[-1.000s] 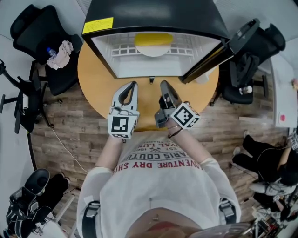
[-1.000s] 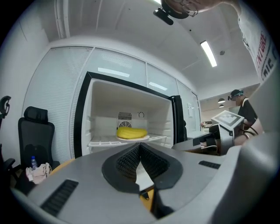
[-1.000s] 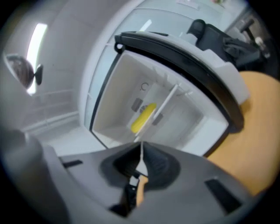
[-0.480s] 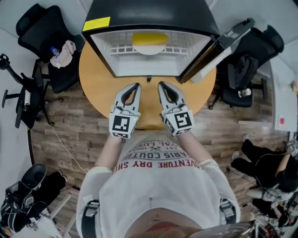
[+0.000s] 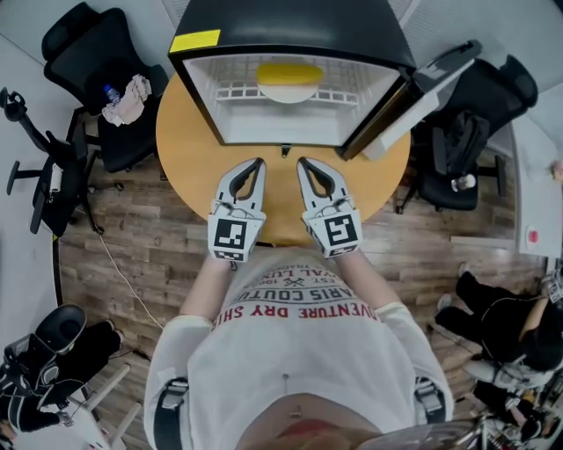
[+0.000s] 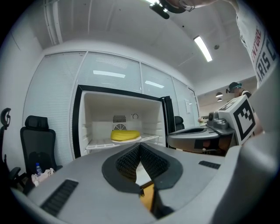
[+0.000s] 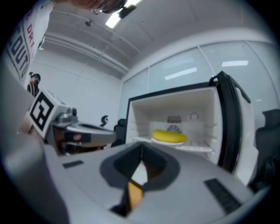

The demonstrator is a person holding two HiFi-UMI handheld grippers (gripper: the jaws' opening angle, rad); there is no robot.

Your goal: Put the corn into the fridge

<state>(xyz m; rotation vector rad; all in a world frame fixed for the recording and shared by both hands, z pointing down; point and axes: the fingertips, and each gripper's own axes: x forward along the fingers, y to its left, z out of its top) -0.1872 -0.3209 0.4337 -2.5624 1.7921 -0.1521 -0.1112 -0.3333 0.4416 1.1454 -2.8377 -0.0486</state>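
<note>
**Corn** (image 5: 288,72): one yellow cob, lying crosswise on a white plate (image 5: 288,93) at the top centre of the head view. The plate stands on the white wire shelf (image 5: 236,91) inside the fridge (image 5: 290,22). Both gripper views show the cob near centre frame, (image 6: 125,135) and (image 7: 169,136), well apart from either gripper.

**Fridge:** small black cabinet with a white interior and a yellow label at its upper left corner. Its door (image 5: 424,86) is swung open toward the upper right of the frame. It stands on a round wooden table (image 5: 186,158).

**Left gripper** (image 5: 258,163): over the near edge of the table, lower centre, pointing at the fridge opening. Its own view (image 6: 140,147) shows the jaws brought together at the tips, with nothing between them.

**Right gripper** (image 5: 302,163): just beside the left one and pointing the same way. Its own view (image 7: 141,147) shows the jaw tips meeting and holding nothing.

**Surroundings:**
- A black office chair (image 5: 92,53) at upper left, carrying a crumpled cloth (image 5: 132,91) and a bottle (image 5: 109,91).
- A second black chair (image 5: 475,119) at right.
- Wood-plank floor (image 5: 132,255).
- The person's white printed shirt (image 5: 299,360) filling the lower centre.
</note>
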